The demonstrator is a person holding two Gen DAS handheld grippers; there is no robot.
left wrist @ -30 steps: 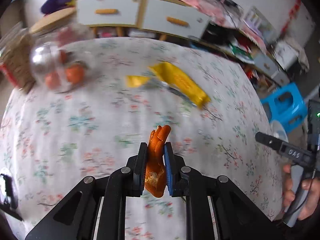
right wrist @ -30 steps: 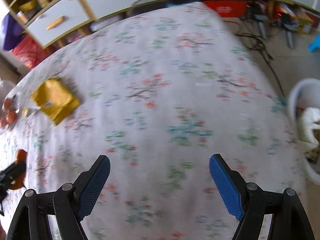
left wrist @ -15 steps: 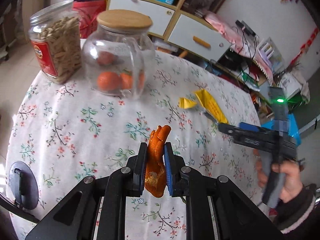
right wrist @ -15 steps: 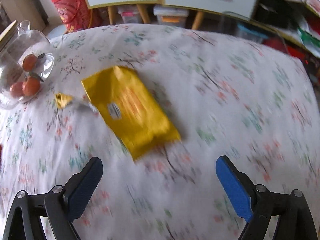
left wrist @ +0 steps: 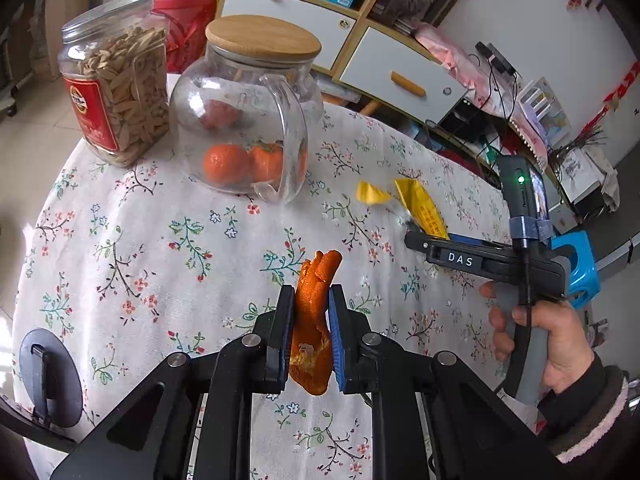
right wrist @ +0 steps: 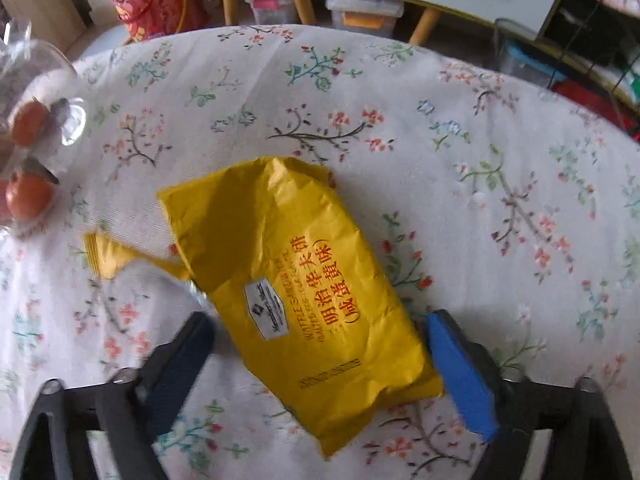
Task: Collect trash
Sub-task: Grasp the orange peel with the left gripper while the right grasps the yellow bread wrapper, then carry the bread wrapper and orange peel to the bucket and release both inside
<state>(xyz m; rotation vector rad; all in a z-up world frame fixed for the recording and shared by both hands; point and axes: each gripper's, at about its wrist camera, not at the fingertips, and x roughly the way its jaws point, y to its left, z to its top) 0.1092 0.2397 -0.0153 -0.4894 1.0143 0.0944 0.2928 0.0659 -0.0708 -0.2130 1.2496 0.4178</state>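
Note:
My left gripper [left wrist: 310, 312] is shut on an orange peel [left wrist: 314, 308] and holds it above the floral tablecloth [left wrist: 160, 248]. My right gripper [right wrist: 320, 356] is open, with one finger on each side of a yellow snack wrapper [right wrist: 304, 292] that lies flat on the cloth. A torn yellow strip [right wrist: 108, 254] lies just left of the wrapper. In the left wrist view the wrapper [left wrist: 420, 208] and the strip [left wrist: 370, 193] lie past the right gripper's tip [left wrist: 416, 238].
A glass jar with oranges and a wooden lid [left wrist: 244, 120] and a jar of seeds [left wrist: 116, 92] stand at the table's far left. A cabinet with drawers [left wrist: 360, 52] stands behind the table. A blue stool [left wrist: 576, 268] is beside the table on the right.
My right gripper has swung left across the table and closed in on the yellow wrapper, which now lies between its fingers. My left gripper has kept hold of the peel while its view turned left.

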